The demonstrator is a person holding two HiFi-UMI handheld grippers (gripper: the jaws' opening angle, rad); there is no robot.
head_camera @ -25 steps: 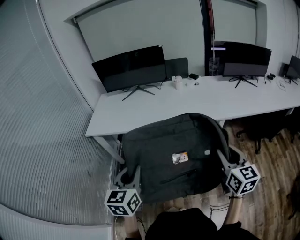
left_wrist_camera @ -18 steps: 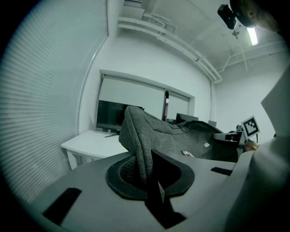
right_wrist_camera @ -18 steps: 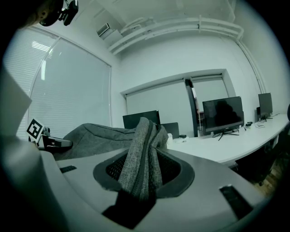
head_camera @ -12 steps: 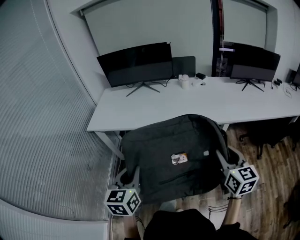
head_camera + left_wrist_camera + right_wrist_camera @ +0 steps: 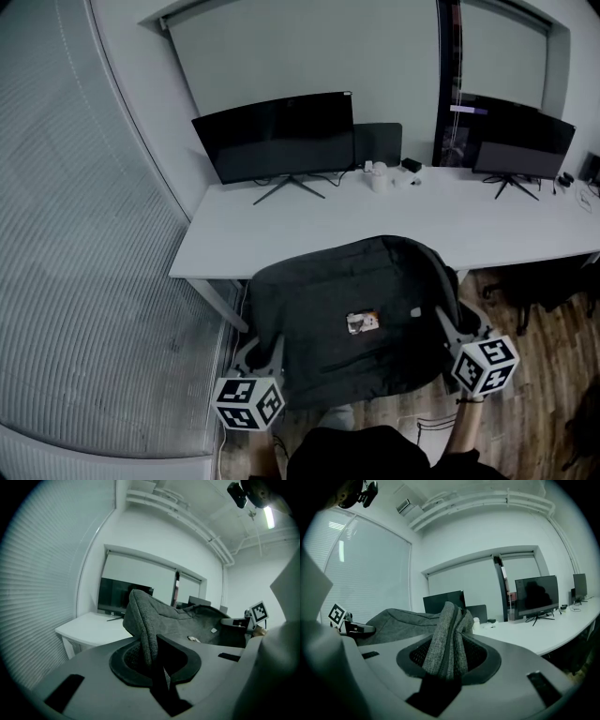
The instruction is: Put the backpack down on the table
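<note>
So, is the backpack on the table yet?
Not yet: the backpack hangs between left gripper and right gripper, both clamping its fabric, short of the table.

White table [image 5: 309, 234]: left monitor [image 5: 274, 136], right monitor [image 5: 523, 145], white cup [image 5: 380, 180] between those 2.

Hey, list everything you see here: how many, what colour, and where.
backpack: one, dark grey, held up in front of the table, between the grippers
table: one, white, along the far wall
monitors: two, black, standing at the table's far side
small container: one, white, on the table between the monitors
floor: wood-brown, at right
blind: one, pale grey, at left
left gripper: grey, shut on the backpack's left side
right gripper: grey, shut on the backpack's right side
</note>
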